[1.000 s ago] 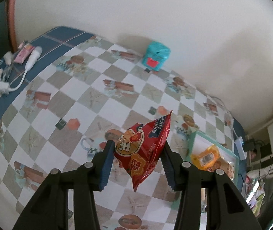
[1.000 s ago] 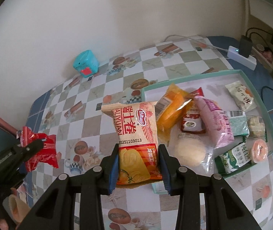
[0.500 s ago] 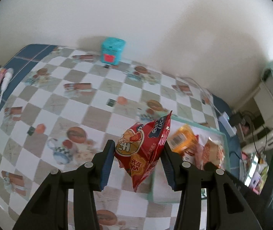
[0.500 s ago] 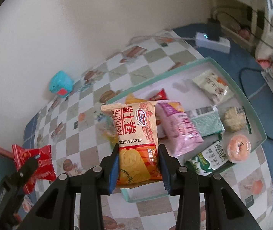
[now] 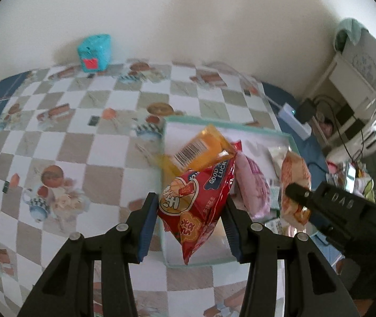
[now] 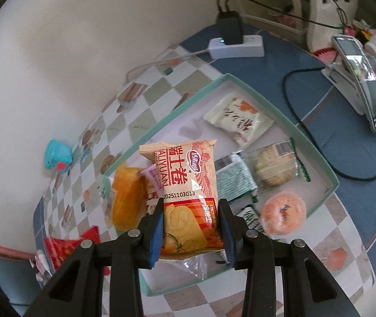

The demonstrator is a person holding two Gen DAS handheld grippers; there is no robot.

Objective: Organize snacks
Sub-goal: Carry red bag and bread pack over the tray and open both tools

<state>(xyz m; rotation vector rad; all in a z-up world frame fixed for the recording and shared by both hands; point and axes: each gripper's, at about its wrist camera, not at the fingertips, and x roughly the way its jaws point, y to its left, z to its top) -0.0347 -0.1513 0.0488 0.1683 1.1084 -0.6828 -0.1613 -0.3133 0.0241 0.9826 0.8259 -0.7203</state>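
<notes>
Both cams ride on the claws, looking steeply down along the fingers from close above the bench (image 5: 103,142). The left one faces the tray (image 5: 241,128) from its left side, the right one from over its near edge; both catch the tray and the teal box (image 6: 57,158).

Bench cloth (image 5: 103,148): white-and-taupe checks with printed food pictures, navy border. Tray (image 6: 243,84): mint-green rim, white floor. Held packets: red bag (image 5: 196,200); tan-and-red packet (image 6: 188,192). Teal box (image 5: 94,52), red patch. Fingers (image 6: 156,235): black, blue pads.
</notes>
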